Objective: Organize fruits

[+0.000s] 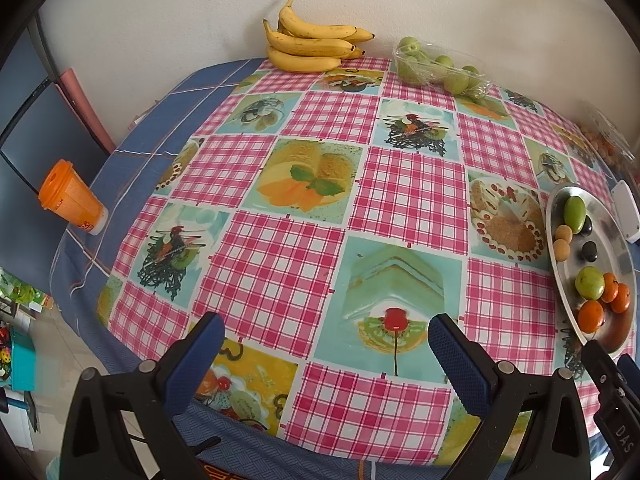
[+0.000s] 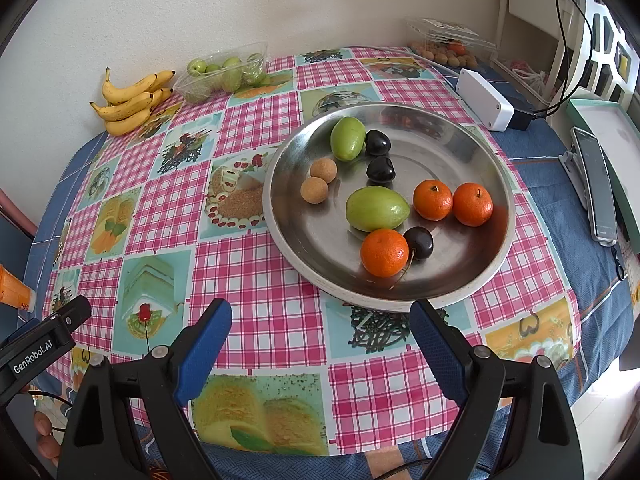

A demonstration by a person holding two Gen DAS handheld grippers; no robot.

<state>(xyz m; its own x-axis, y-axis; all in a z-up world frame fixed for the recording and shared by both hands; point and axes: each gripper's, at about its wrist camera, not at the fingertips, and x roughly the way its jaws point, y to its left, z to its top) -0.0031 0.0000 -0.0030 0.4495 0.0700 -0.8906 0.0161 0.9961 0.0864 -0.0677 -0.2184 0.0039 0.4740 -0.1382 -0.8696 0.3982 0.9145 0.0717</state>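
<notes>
Reaching risks scattering: mandarins [image 2: 433,200], cherries [image 2: 418,243] lie loose, touching, on slick steel plate [image 2: 304,236]. Right gripper [image 2: 322,332], left gripper [image 1: 324,340] both wide, empty.

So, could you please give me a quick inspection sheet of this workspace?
Surface: round table under pink checked tablecloth.
Job's things: round steel tray holding three oranges, two green fruits, three dark cherries, two tan balls; yellow banana bunch and clear tub of green fruits by the wall.
Clutter: white box, orange cup, phone.
Grippers: left claw and right claw open, empty.
Cables: black cable at right.
Surroundings: white wall, shelving.
</notes>
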